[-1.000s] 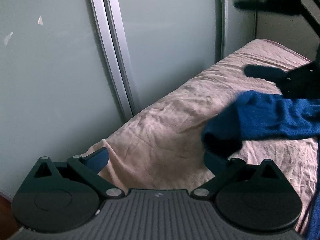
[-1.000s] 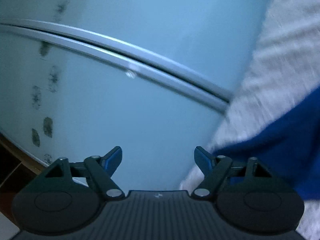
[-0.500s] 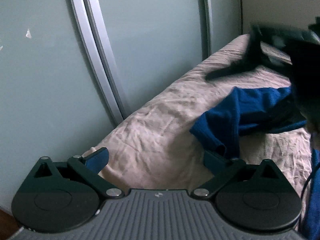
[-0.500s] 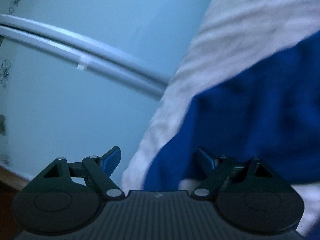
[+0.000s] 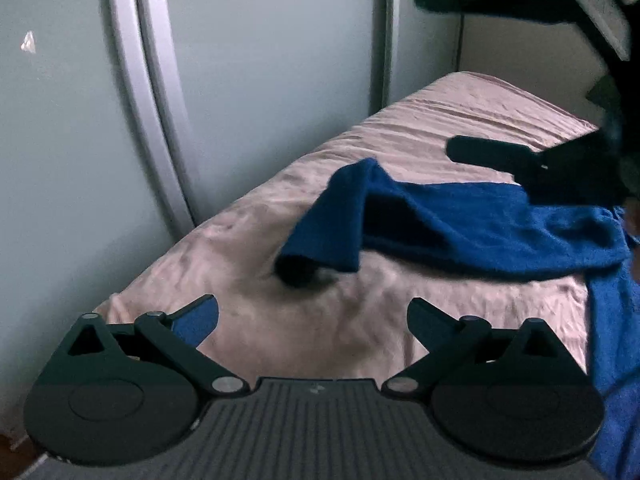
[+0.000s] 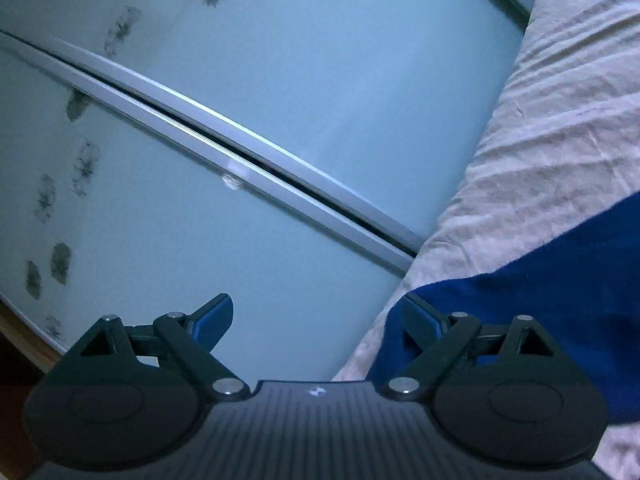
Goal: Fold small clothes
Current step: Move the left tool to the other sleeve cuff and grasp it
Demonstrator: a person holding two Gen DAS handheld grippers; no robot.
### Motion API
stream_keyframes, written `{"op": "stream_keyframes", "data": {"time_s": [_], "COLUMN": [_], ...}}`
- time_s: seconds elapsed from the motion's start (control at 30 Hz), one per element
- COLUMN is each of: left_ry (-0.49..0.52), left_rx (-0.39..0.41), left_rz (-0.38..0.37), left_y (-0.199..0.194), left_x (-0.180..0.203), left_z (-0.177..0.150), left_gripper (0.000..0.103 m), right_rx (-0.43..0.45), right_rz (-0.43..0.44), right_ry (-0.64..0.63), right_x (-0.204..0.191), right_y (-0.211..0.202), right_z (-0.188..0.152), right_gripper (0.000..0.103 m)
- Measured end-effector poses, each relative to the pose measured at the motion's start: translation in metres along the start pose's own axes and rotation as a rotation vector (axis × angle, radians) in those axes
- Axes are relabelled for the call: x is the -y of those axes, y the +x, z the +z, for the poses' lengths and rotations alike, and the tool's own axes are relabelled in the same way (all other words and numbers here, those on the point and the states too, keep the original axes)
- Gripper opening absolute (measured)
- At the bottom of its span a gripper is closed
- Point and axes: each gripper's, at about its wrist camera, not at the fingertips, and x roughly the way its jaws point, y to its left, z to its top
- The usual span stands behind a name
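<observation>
A bed [image 5: 400,184] with a creased, pale pink sheet stood hard against frosted, pale green-grey sliding doors [image 5: 260,100] framed in brushed metal. In the left wrist view, the blue garment [image 5: 460,224], a soft, fleecy knit, lay crumpled on the bed, one sleeve-like end curled into a dark tube toward the doors and the rest trailing off the bed's near side. The left gripper [image 5: 313,322] hung above bare sheet short of the garment, its matt black jaws set wide with nothing between them and blue pads on their inner faces. Beyond the garment, the right gripper [image 5: 436,74] showed as a blurred black shape, one finger high against the doors and the other low over the bed, just above the garment's far edge. In the right wrist view, the doors filled most of the frame, glossy, with grey smudged patches [image 6: 60,260] and a faint sketchy mark whose meaning could not be read. The right gripper [image 6: 316,314] had its jaws far apart and opening, clamping nothing; the blue garment [image 6: 560,312] lay on the wrinkled bed [image 6: 560,140] behind the finger farther from the doors. No legible writing showed in either view.
</observation>
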Motion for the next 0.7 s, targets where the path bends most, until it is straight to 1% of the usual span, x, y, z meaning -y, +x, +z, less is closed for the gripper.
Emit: {"op": "stream_keyframes", "data": {"time_s": [0.07, 0.17, 0.2, 0.23, 0.27, 0.3, 0.37, 0.4, 0.43, 0.47, 0.5, 0.57, 0.63, 0.7], "left_ry": [0.056, 0.132, 0.145, 0.138, 0.112, 0.063, -0.067, -0.147, -0.203, -0.248, -0.278, -0.307, -0.309, -0.328], "left_rx": [0.011, 0.06, 0.071, 0.084, 0.093, 0.096, 0.082, 0.084, 0.087, 0.086, 0.076, 0.038, -0.049, -0.133], "left_rz": [0.049, 0.137, 0.173, 0.203, 0.229, 0.258, 0.304, 0.312, 0.304, 0.277, 0.234, 0.117, -0.029, -0.157], "left_y": [0.008, 0.018, 0.022, 0.027, 0.031, 0.033, 0.034, 0.031, 0.027, 0.023, 0.019, 0.015, 0.019, 0.026], "left_x": [0.008, 0.014, 0.014, 0.009, 0.001, -0.011, -0.039, -0.056, -0.068, -0.079, -0.087, -0.092, -0.088, -0.081], "left_z": [0.005, 0.016, 0.022, 0.03, 0.039, 0.048, 0.065, 0.07, 0.073, 0.073, 0.072, 0.063, 0.052, 0.04], "left_gripper": [0.101, 0.101, 0.1, 0.1, 0.1, 0.1, 0.097, 0.096, 0.096, 0.096, 0.097, 0.098, 0.097, 0.092], "right_rx": [0.014, 0.021, 0.021, 0.018, 0.016, 0.014, 0.015, 0.015, 0.017, 0.019, 0.02, 0.023, 0.027, 0.027], "right_rz": [-0.026, -0.104, -0.121, -0.132, -0.137, -0.144, -0.163, -0.18, -0.197, -0.214, -0.224, -0.241, -0.268, -0.3], "right_ry": [-0.012, -0.03, -0.033, -0.029, -0.02, -0.007, 0.002, -0.001, -0.005, -0.012, -0.019, -0.05, -0.082, -0.142], "right_x": [-0.003, 0.004, 0.009, 0.012, 0.015, 0.02, 0.027, 0.03, 0.032, 0.034, 0.033, 0.032, 0.029, 0.021], "right_y": [-0.009, -0.011, -0.016, -0.019, -0.022, -0.024, -0.029, -0.032, -0.033, -0.035, -0.036, -0.04, -0.041, -0.04], "right_z": [-0.002, -0.004, -0.008, -0.011, -0.013, -0.017, -0.02, -0.022, -0.023, -0.024, -0.025, -0.028, -0.03, -0.034], "right_gripper": [0.092, 0.092, 0.092, 0.092, 0.092, 0.092, 0.092, 0.092, 0.092, 0.092, 0.092, 0.092, 0.092, 0.092]}}
